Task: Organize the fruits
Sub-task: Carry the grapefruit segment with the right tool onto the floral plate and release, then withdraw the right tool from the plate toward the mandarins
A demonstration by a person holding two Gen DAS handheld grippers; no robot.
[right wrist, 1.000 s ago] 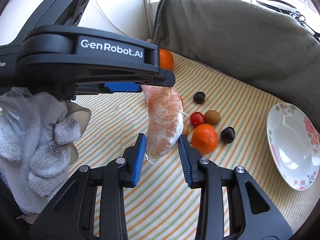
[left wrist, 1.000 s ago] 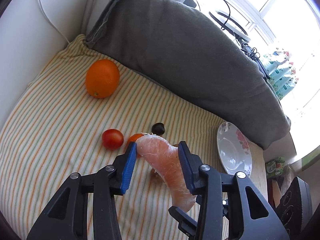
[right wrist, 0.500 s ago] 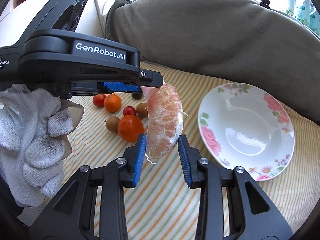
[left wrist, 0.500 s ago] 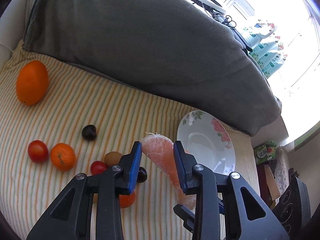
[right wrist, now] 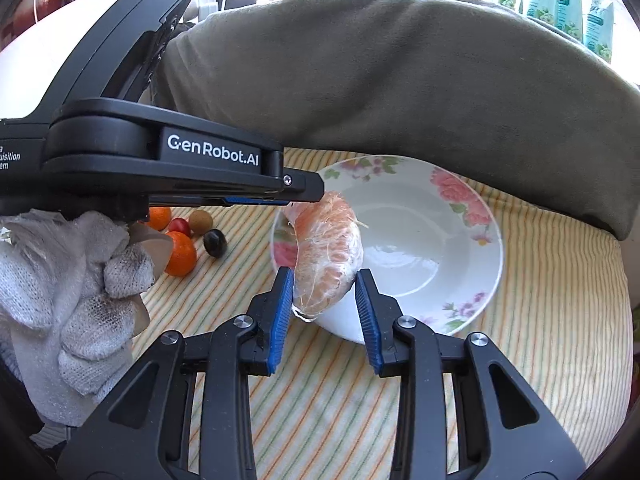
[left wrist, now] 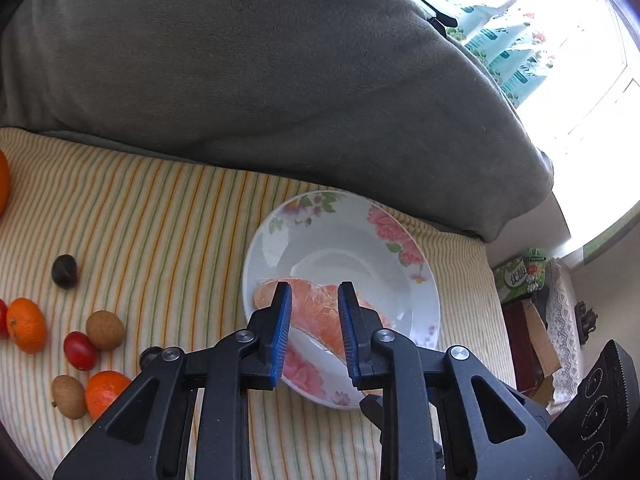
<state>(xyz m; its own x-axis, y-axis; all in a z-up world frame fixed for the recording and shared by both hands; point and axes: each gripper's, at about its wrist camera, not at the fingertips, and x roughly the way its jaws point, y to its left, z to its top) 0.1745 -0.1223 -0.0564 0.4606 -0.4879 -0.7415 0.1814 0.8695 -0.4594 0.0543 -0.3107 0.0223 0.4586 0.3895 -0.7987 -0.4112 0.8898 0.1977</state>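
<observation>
Where striped cloth [left wrist: 168, 216] meets grey cushion [left wrist: 260, 72], a floral plate [left wrist: 416, 264] rests.

Glossy ceramic plate [left wrist: 424, 280] on matt striped woven cloth [left wrist: 160, 220].

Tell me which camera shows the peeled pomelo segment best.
Right wrist view. The pomelo segment shows nearly whole there, hanging above the floral plate with its pulp and membrane lit. In the left wrist view the segment is mostly hidden behind the left gripper, whose pads cover its middle.
</observation>
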